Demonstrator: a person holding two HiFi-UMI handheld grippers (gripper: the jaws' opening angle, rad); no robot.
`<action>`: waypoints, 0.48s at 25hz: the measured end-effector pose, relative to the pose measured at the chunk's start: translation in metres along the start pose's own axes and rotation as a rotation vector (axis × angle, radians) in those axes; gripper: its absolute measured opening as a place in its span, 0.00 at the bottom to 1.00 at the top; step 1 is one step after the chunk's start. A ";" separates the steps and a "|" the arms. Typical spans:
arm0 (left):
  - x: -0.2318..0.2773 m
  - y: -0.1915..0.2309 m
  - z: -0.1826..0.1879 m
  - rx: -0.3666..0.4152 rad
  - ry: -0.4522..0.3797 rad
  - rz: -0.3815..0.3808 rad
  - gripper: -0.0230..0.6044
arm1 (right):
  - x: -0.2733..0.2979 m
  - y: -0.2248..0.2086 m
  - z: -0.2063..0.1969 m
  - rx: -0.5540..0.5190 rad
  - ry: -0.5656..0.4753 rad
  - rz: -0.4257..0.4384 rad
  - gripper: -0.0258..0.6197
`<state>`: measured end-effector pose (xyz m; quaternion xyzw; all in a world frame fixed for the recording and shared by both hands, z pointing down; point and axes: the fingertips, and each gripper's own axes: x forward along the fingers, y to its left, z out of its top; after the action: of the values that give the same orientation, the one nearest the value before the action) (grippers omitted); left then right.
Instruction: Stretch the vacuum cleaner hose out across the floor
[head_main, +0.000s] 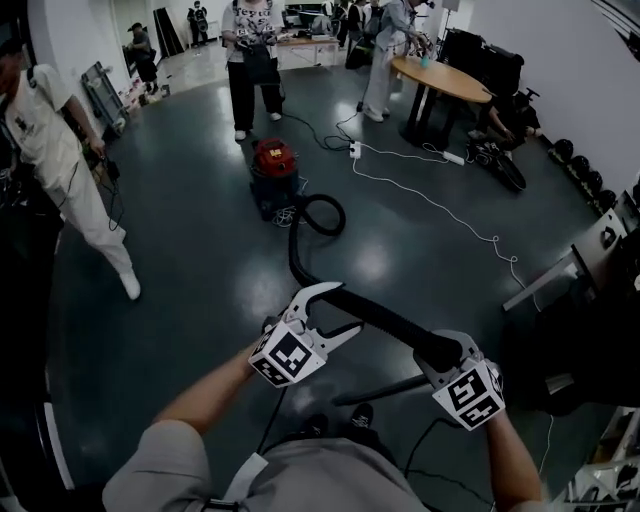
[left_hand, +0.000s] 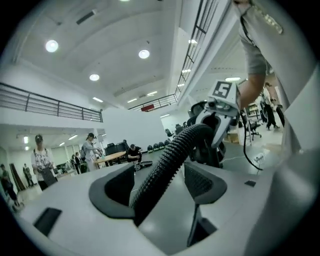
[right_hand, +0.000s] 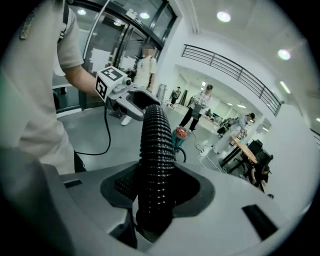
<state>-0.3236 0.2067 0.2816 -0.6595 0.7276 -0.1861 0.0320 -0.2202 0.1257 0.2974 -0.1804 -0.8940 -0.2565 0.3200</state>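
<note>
The red and blue vacuum cleaner (head_main: 275, 170) stands on the dark floor ahead. Its black ribbed hose (head_main: 300, 262) loops beside it, then runs up and across between my two grippers. My left gripper (head_main: 343, 306) is open: the hose (left_hand: 170, 155) passes loosely between its pads, with a gap on one side. My right gripper (head_main: 437, 352) is shut on the hose (right_hand: 156, 145), both pads pressing its ribs. The left gripper view shows the right gripper (left_hand: 216, 117) at the hose's far end. In the right gripper view I see the left gripper (right_hand: 127, 97) and the vacuum cleaner (right_hand: 180, 134) beyond.
A person (head_main: 60, 165) walks at the left and others stand behind the vacuum cleaner. A round wooden table (head_main: 445, 78) is at the back right. A white cable (head_main: 420, 195) snakes over the floor. A metal frame (head_main: 560, 275) stands at the right, and a dark tube (head_main: 385, 390) lies near my feet.
</note>
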 end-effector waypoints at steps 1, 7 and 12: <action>-0.005 0.009 -0.006 -0.057 -0.011 0.016 0.53 | -0.001 0.000 -0.004 0.031 0.010 -0.026 0.29; -0.001 0.049 -0.112 -0.647 0.128 0.099 0.52 | -0.017 0.006 -0.020 0.176 0.041 -0.163 0.29; 0.039 0.053 -0.154 -0.932 0.181 0.077 0.52 | -0.035 0.019 -0.031 0.278 0.082 -0.241 0.29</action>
<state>-0.4242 0.2069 0.4153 -0.5574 0.7572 0.1048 -0.3241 -0.1709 0.1174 0.3015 -0.0154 -0.9221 -0.1744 0.3451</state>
